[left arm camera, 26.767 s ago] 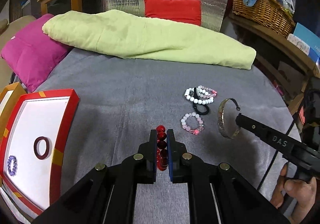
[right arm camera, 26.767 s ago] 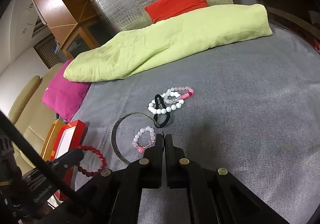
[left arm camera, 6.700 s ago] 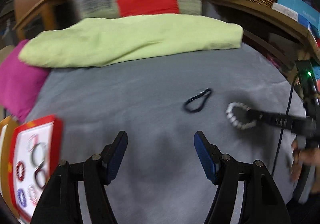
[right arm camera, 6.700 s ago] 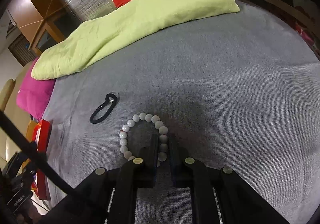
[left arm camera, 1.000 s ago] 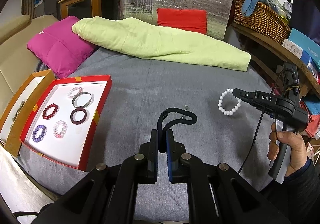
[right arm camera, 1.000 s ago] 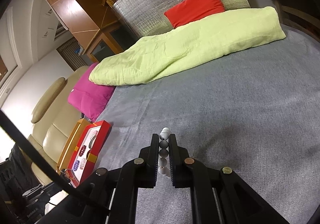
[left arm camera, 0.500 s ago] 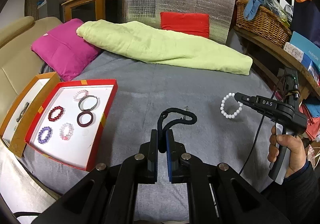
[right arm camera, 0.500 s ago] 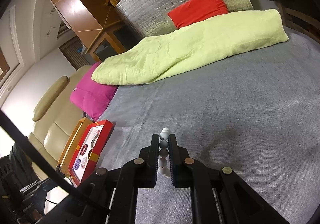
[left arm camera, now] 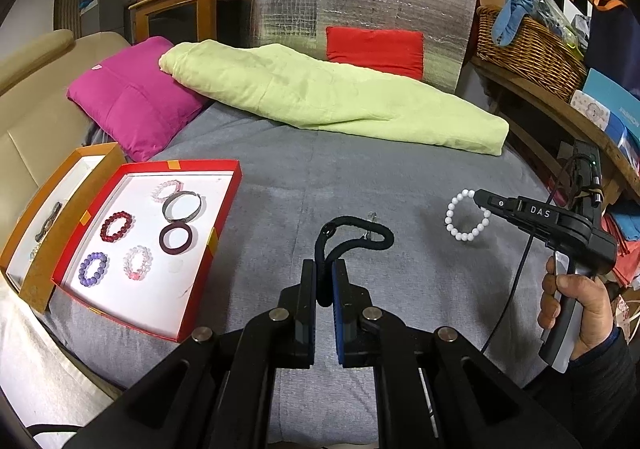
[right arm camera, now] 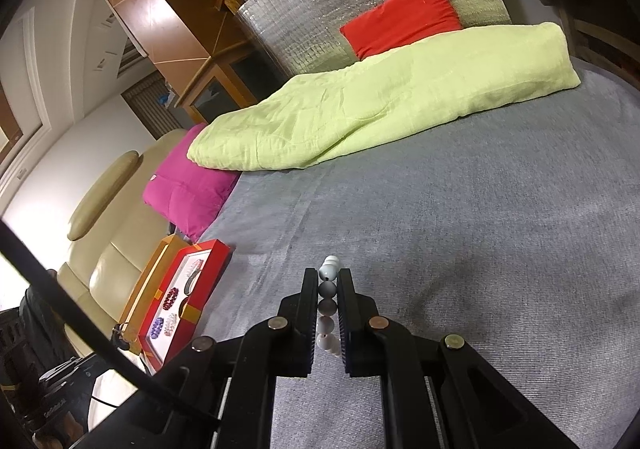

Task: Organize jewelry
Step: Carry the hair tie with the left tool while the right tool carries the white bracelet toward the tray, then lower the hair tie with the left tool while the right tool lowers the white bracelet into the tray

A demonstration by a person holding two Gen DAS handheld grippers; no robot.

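My left gripper [left arm camera: 324,269] is shut on a black cord bracelet [left arm camera: 352,235] and holds it above the grey blanket. My right gripper [right arm camera: 329,281] is shut on a white bead bracelet [right arm camera: 328,289], seen edge-on; in the left wrist view the white bead bracelet [left arm camera: 466,215] hangs from the right gripper [left arm camera: 480,201] at the right. A red tray [left arm camera: 224,209] at the left holds several bracelets and rings, among them a dark red bead bracelet [left arm camera: 116,226], a purple bead bracelet [left arm camera: 93,269] and a silver bangle [left arm camera: 183,205]. The red tray also shows in the right wrist view [right arm camera: 210,277].
An orange box [left arm camera: 60,205] lies left of the tray. A magenta pillow [left arm camera: 132,105] and a folded yellow-green blanket [left arm camera: 320,97] lie at the back of the grey blanket [left arm camera: 360,177]. A wicker basket [left arm camera: 528,49] sits on a shelf at the right. A beige sofa [right arm camera: 100,249] stands at the left.
Both grippers keep their hold. The left wrist view has shifted slightly, so the red tray sits a little more to the right and closer. The right gripper is nearly still.
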